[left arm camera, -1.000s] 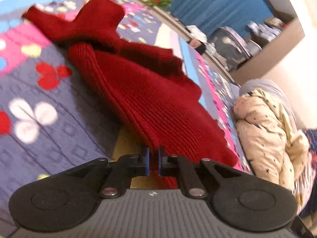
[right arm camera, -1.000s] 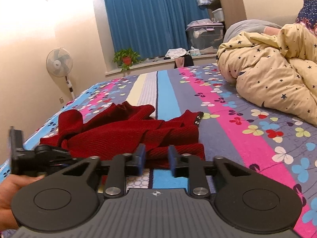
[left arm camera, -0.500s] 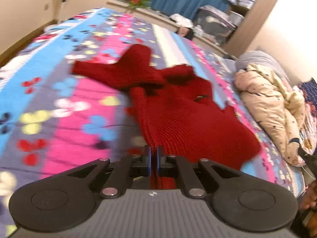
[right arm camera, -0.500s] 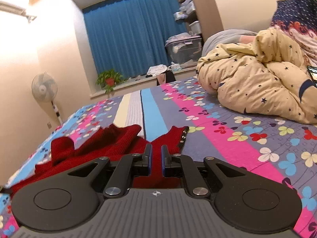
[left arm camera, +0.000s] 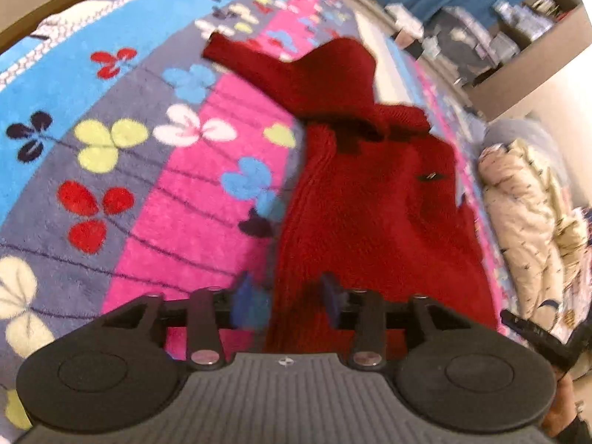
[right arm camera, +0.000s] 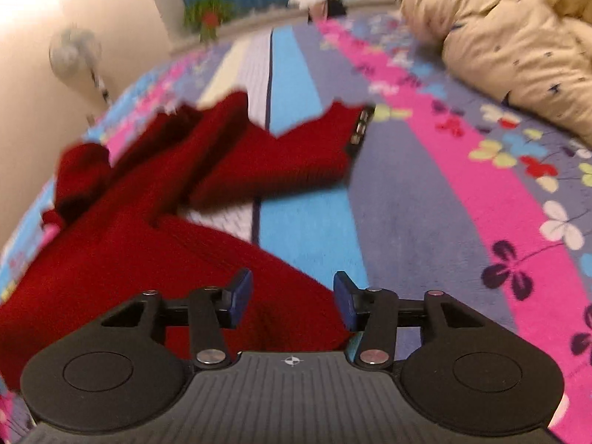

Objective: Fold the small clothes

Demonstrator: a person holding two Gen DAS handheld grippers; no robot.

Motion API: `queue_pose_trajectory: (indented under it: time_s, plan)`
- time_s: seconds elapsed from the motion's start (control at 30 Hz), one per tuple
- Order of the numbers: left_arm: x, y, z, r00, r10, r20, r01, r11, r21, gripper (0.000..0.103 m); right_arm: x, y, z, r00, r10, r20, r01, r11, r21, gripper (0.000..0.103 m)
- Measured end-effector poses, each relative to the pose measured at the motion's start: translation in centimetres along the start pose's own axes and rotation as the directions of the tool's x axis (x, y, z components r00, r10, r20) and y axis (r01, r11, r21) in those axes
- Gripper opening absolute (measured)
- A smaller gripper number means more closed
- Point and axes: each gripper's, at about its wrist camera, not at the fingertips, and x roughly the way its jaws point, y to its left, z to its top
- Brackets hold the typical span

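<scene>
A small dark red knitted sweater (left arm camera: 370, 199) lies on the flowered bedspread (left arm camera: 155, 199), with one sleeve stretched to the far left. My left gripper (left arm camera: 288, 298) is open, its blue pads on either side of the sweater's near hem. In the right wrist view the sweater (right arm camera: 155, 222) lies left of centre, with its other sleeve (right arm camera: 288, 155) reaching toward the right. My right gripper (right arm camera: 292, 298) is open over the near right corner of the hem. Both views are blurred.
A cream star-print duvet (right arm camera: 510, 37) is heaped at the right of the bed; it also shows in the left wrist view (left arm camera: 529, 222). A standing fan (right arm camera: 74, 55) and a potted plant (right arm camera: 209, 14) stand by the far wall. The other gripper's tip (left arm camera: 536, 336) shows at the lower right.
Both grippers were shut on the sweater's hem half a second ago and have opened, letting it go. The sweater now lies flatter on the bed, and both cameras have tilted down.
</scene>
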Motion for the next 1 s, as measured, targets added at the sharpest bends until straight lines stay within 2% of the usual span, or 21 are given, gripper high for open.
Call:
queue_pose_trajectory:
  time_s: [0.13,0.27,0.33,0.37,0.4,0.43,0.47,0.5,0.6,0.67,0.73,0.77,0.83,0.9,0.93,0.97,1.0]
  plan:
    - [1.4,-0.6,-0.2,0.999,0.002,-0.045,-0.001,1.0,0.022,0.049,4.5,0.5,-0.5,0.993,-0.033,-0.117,0.025,0.998,-0.065,0.065]
    - [2.7,-1.6,-0.8,0.996,0.015,-0.082,-0.009,0.997,0.075,0.049,5.6,2.4,-1.5,0.989,-0.09,-0.12,0.07,0.985,-0.159,0.067]
    - [3.3,-2.2,-1.1,0.995,0.016,-0.099,-0.005,0.994,0.111,0.048,5.0,3.2,-2.1,0.99,-0.065,-0.124,0.036,0.975,-0.22,0.06]
    - [3.6,-2.5,-1.3,0.994,0.015,-0.106,-0.002,0.992,0.127,0.048,4.7,3.4,-2.2,0.991,-0.043,-0.129,0.01,0.97,-0.243,0.051]
    - [3.7,-2.7,-1.4,0.994,0.019,-0.107,-0.004,0.99,0.14,0.043,4.4,3.5,-2.4,0.991,-0.021,-0.13,-0.014,0.965,-0.261,0.032]
    - [3.7,-2.9,-1.6,0.994,0.018,-0.105,-0.002,0.989,0.15,0.037,4.1,3.5,-2.5,0.99,0.011,-0.138,-0.049,0.961,-0.271,0.02]
    - [3.6,-3.0,-1.8,0.995,0.012,-0.103,0.004,0.988,0.155,0.026,3.8,3.5,-2.8,0.987,0.04,-0.156,-0.082,0.959,-0.27,0.01]
    - [3.5,-3.1,-1.8,0.995,0.01,-0.099,0.006,0.987,0.161,0.018,3.3,3.5,-3.1,0.987,0.045,-0.153,-0.087,0.956,-0.281,0.009]
    - [2.4,-3.6,-2.3,0.998,-0.001,-0.066,0.014,0.981,0.192,0.014,1.3,3.3,-3.4,0.993,0.047,-0.105,-0.078,0.947,-0.311,0.007]
    - [1.1,-3.7,-2.5,0.999,-0.025,-0.031,0.031,0.977,0.212,0.013,-0.9,2.3,-3.0,0.995,0.084,-0.044,-0.093,0.962,-0.258,0.007]
    - [-1.1,-3.4,-2.6,0.997,-0.073,0.027,0.065,0.975,0.213,0.012,-4.0,0.7,-2.2,0.99,0.128,0.06,-0.116,0.979,-0.166,0.006]
    - [-2.6,-2.9,-2.7,0.992,-0.112,0.06,0.097,0.974,0.203,0.011,-6.0,-0.5,-1.9,0.978,0.166,0.124,-0.153,0.982,-0.108,0.006]
    - [-5.2,-1.8,-3.0,0.978,-0.178,0.111,0.156,0.97,0.188,0.011,-10.1,-2.5,-2.1,0.94,0.236,0.245,-0.236,0.971,-0.032,0.006]
    - [-6.5,-0.7,-3.5,0.978,-0.174,0.115,0.151,0.97,0.19,0.011,-13.1,-4.6,-3.1,0.899,0.3,0.32,-0.321,0.947,0.016,0.006]
    - [-6.4,-0.4,-3.6,0.983,-0.154,0.097,0.132,0.972,0.195,0.011,-13.9,-5.4,-3.6,0.892,0.318,0.32,-0.346,0.938,0.033,0.006]
    - [-6.0,-0.1,-3.7,0.99,-0.127,0.065,0.112,0.973,0.202,0.011,-14.1,-6.0,-4.1,0.901,0.326,0.286,-0.352,0.935,0.045,0.006]
    - [-5.2,0.0,-3.9,0.996,-0.091,0.024,0.084,0.973,0.215,0.011,-13.6,-6.2,-4.6,0.922,0.32,0.217,-0.338,0.94,0.05,0.006]
